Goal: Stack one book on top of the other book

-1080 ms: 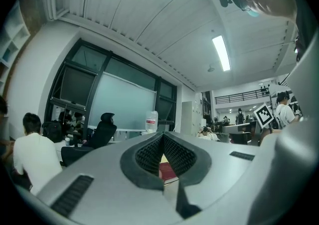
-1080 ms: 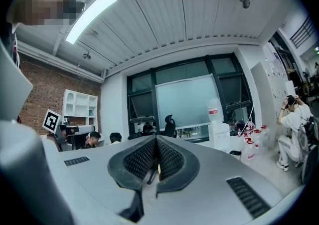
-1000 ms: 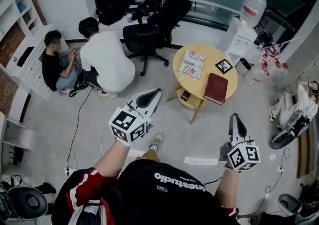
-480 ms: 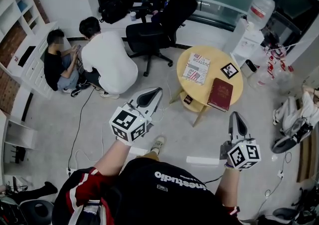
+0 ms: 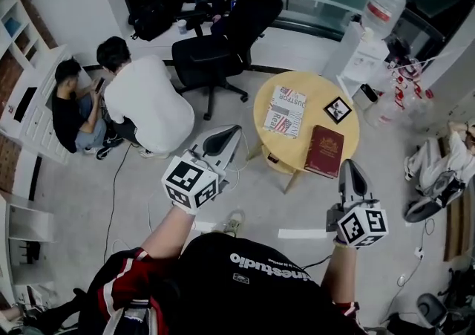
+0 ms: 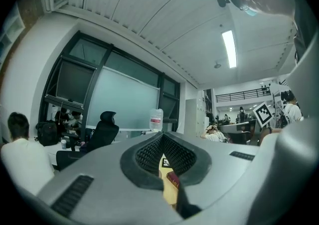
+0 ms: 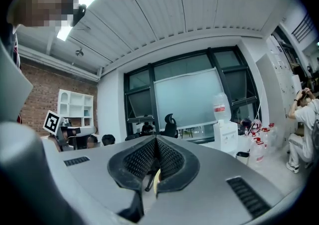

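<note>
I've carried both grippers toward the round table [image 5: 312, 96]. In the head view its near rim has slid down to the tip of my right gripper [image 5: 349, 166], where bare floor showed a second ago. The dark red book [image 5: 324, 151] on the table now lies just beside that tip. My left gripper [image 5: 225, 135] stands slightly nearer the table's left rim.

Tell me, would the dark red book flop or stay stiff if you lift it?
The dark red book looks thick with a hard-looking cover, so it probably stays stiff and feels fairly heavy. It lies flat on the round table, so a push should slide it, not tip it.
</note>
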The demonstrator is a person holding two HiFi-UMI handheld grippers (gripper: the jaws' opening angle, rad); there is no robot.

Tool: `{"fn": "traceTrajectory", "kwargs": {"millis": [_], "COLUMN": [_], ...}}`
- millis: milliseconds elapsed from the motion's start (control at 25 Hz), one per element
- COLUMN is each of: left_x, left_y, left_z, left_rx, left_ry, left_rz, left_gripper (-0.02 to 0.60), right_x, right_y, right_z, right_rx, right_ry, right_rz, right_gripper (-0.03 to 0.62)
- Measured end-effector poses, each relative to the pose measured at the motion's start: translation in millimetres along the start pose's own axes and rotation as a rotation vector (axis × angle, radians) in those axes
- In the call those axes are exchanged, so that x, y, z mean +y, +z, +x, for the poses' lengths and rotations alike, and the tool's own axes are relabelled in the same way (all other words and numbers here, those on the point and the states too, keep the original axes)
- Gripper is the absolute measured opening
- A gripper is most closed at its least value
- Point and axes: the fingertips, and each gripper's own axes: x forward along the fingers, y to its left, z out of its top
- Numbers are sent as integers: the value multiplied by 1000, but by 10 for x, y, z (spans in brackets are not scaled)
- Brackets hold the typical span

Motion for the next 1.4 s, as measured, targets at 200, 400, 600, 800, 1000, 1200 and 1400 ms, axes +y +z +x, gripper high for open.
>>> {"fn": "traceTrajectory", "kwargs": {"millis": [200,400,600,800,1000,1200,1400], "left_x": [107,122,174,298,329,333,156], "left_y": [27,-14,-8,-67,-97,-194,-311], "left_z": [356,666,913,1073,1190,1350,1541], "left_rx": [2,9,4,4,14,28,40], "left_ry": [-42,-97,-142,-171,-214,-246,-297], "left_rz": [-8,-21,-31,-45,-39,-45,-65], "left_gripper": [15,15,15,15,15,15,15], "right_x": [-143,-316,-406,-413,-453,-507,-635], "right_y": [90,111,139,132,145,144,79], "right_z": [168,207,276,372,450,466,380], "right_rx": [1,4,0,-8,-15,-22,-4], "right_ry": [-33,-85,-118,-143,-174,-204,-240], "right_rz": [-9,1,10,13,15,18,9], "right_gripper": [25,25,25,25,26,26,26]}}
